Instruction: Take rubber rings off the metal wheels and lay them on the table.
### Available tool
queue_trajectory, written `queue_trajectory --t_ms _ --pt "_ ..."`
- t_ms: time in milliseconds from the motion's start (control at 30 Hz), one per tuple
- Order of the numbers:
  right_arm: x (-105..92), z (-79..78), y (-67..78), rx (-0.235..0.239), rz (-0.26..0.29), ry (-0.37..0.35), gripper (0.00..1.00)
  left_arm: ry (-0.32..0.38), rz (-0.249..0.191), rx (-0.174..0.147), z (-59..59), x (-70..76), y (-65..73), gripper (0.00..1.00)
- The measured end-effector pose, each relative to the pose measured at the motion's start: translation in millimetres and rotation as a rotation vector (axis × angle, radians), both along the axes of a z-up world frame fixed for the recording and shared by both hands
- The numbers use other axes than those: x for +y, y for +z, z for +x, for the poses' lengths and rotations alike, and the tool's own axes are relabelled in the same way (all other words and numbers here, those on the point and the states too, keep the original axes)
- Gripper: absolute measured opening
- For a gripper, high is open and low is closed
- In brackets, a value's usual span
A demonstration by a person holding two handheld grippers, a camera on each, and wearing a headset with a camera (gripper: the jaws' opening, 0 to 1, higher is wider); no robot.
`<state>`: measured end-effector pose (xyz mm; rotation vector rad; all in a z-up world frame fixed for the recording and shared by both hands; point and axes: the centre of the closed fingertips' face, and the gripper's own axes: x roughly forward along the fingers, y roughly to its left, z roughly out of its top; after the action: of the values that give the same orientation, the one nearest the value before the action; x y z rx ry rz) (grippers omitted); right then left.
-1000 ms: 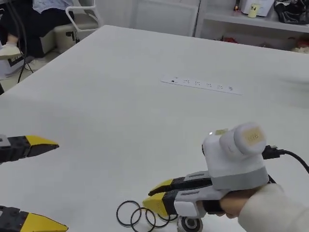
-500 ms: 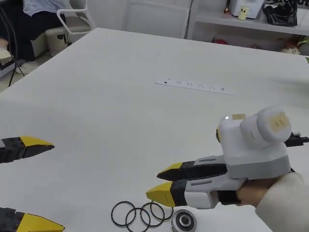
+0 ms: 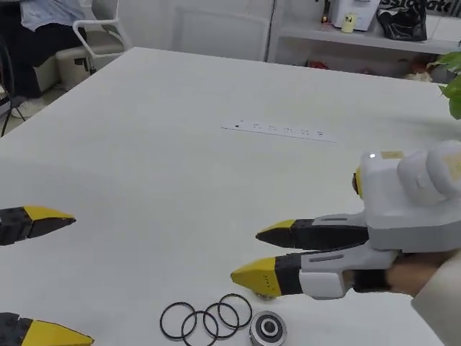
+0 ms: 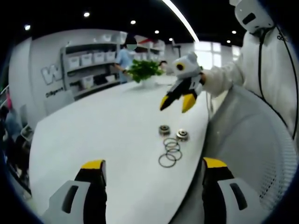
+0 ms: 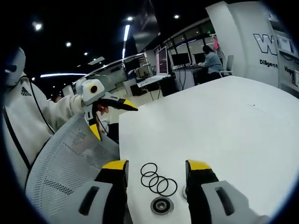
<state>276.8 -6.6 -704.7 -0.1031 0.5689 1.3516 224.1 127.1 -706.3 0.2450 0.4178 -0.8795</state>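
Several black rubber rings (image 3: 205,319) lie overlapping in a row on the white table (image 3: 180,173), near its front edge. Just right of them a metal wheel (image 3: 268,329) lies flat. My right gripper (image 3: 248,256) hovers above and right of the rings, open, nothing between its jaws. My left gripper (image 3: 79,277) stays open and empty at the far left. In the left gripper view, two wheels (image 4: 164,129) (image 4: 182,135) sit beyond the rings (image 4: 170,151), under the right gripper (image 4: 180,99). The right gripper view shows the rings (image 5: 158,179) and a wheel (image 5: 161,205) between its own jaws (image 5: 157,164), the left gripper (image 5: 117,122) beyond.
A flat white strip with small markings (image 3: 279,130) lies mid-table. A white chair (image 3: 101,32) and shelves (image 3: 360,32) stand past the far edge, a green plant (image 3: 452,79) at the right. A mesh chair back (image 5: 70,158) sits at the table's near edge.
The right gripper has lifted off the rings and wheel and drawn back to the right, uncovering the wheel. The left gripper has hardly moved. The head camera has shifted.
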Motion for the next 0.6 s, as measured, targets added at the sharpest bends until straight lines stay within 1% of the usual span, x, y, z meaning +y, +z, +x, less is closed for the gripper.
queue_trajectory --t_ms 167,233,500,600 --pt "-11.6 -0.5 6.1 -0.025 -0.008 -0.027 0.56 0.0 0.0 -0.001 -0.6 0.6 -0.5 0.85" --pt "-16.7 -0.5 9.0 -0.048 -0.014 -0.036 0.58 0.003 -0.002 -0.004 -0.4 1.2 0.1 0.85" --pt "-34.3 -1.4 22.9 -0.097 -0.012 -0.073 0.64 0.009 -0.012 -0.016 0.8 2.2 3.0 0.86" --pt "-39.8 -3.3 25.8 -0.109 -0.011 -0.084 0.65 0.015 -0.02 -0.017 1.3 2.7 3.6 0.87"
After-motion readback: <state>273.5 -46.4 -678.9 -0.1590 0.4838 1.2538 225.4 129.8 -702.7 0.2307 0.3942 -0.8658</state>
